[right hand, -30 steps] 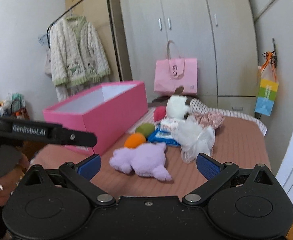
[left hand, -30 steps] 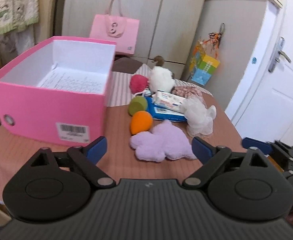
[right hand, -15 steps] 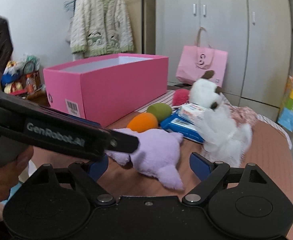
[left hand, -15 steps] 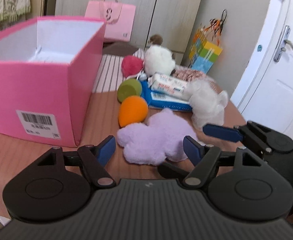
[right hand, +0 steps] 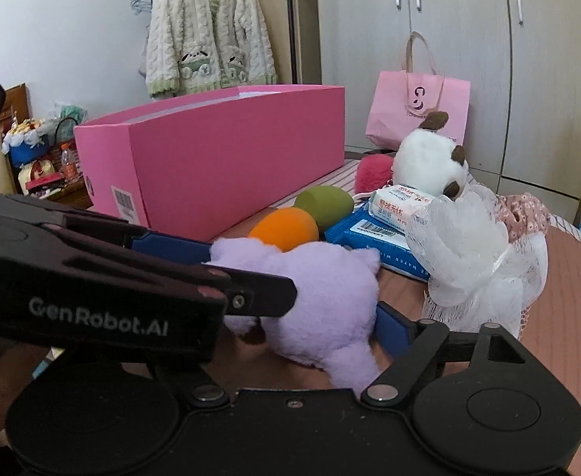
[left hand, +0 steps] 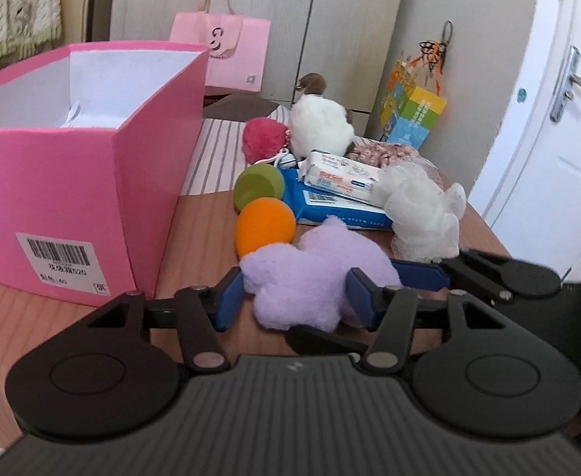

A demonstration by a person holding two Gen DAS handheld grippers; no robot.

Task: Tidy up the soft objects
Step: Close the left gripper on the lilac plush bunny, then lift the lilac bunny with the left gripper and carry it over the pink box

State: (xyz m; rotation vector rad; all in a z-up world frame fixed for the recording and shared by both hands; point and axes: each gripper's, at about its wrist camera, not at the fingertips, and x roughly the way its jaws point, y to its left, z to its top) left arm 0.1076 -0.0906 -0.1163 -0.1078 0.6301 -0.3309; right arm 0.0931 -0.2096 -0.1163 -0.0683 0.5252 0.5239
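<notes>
A purple plush toy lies on the brown table, just in front of the pink open box. My left gripper has its jaws closing, and both blue pads press on the toy's near lobe. In the right wrist view the left gripper crosses from the left onto the same purple plush toy. My right gripper is narrowing too, with the toy between its fingers. Its right pad rests against the toy, and its left finger is hidden behind the left gripper.
Behind the toy lie an orange sponge, a green sponge, a blue wipes pack, a tissue pack, a white mesh puff, a red fluffy ball and a white plush. A pink bag stands by the wardrobe.
Both grippers moved forward and down to the purple toy. The left jaws narrowed from wide apart to pressing its sides. The right gripper came in around it from the right.
</notes>
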